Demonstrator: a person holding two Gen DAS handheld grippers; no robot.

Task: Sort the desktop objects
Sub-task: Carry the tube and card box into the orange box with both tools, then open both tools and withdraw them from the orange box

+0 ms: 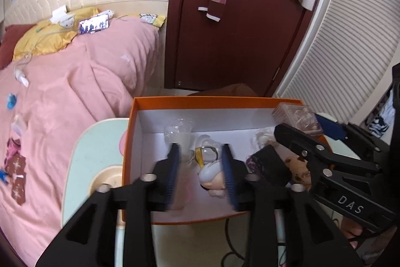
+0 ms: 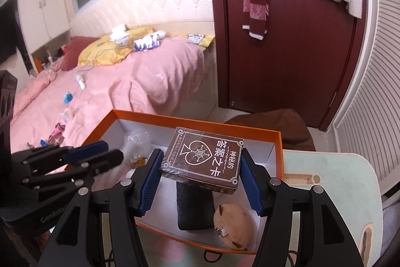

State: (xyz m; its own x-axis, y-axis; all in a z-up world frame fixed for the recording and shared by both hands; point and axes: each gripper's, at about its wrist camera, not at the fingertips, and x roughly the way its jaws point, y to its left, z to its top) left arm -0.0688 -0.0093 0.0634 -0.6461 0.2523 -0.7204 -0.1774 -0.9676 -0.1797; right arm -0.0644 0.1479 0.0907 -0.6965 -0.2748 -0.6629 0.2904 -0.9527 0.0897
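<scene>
Right tongs [image 2: 200,179] pinching card box [image 2: 203,158] over orange box [image 2: 278,154], likely poised for drop-in. Left tongs [image 1: 201,175] spread, empty, above keychain figure [image 1: 212,178] already inside box.

Both wrist views close above the shared orange box [image 1: 200,101], facing the door [image 2: 287,29]
</scene>
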